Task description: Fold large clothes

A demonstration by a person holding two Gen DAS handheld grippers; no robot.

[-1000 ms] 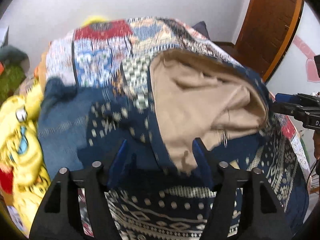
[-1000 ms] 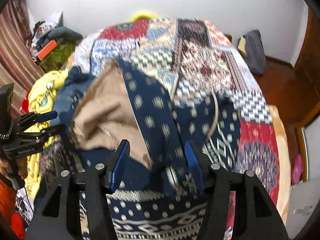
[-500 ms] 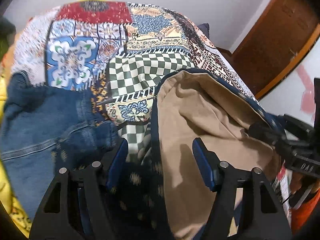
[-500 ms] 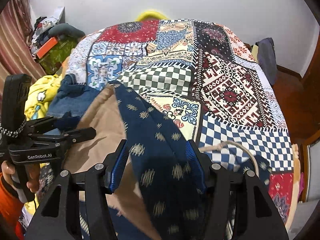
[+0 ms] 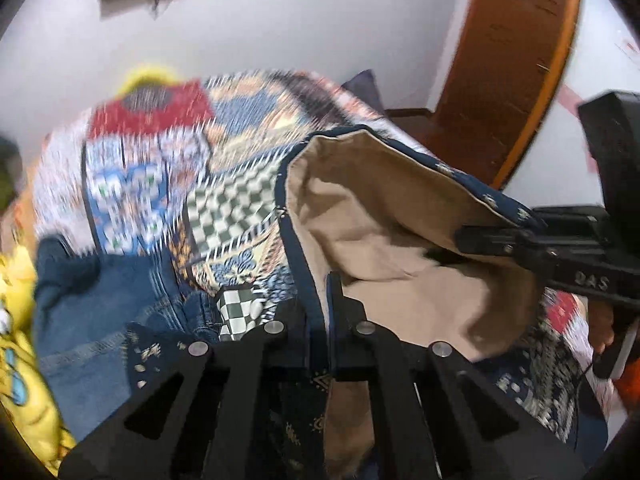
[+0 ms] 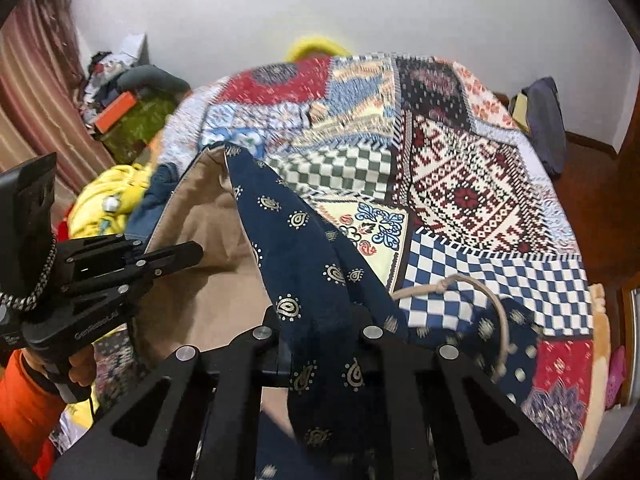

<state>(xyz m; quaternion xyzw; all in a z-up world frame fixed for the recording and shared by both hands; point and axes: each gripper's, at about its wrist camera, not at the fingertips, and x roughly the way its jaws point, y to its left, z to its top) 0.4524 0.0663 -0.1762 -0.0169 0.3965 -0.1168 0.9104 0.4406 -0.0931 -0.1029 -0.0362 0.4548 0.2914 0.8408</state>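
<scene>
Two hand-held grippers are showing: the left hand-held gripper (image 5: pixel 318 312) and the right hand-held gripper (image 6: pixel 320 320). One navy patterned garment (image 6: pixel 308 248) with a tan lining is hanging between them. One patchwork bedspread (image 6: pixel 460 184) is covering one bed. One pair of blue jeans (image 5: pixel 100 300) is lying at nine o'clock, one yellow plush item (image 5: pixel 24 380) beyond it. One wooden door (image 5: pixel 512 60) is standing at one o'clock.

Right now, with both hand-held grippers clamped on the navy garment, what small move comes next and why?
Probably draw the left hand-held gripper and right hand-held gripper apart: the navy garment sags between them, tan lining showing, above the patchwork bedspread.
</scene>
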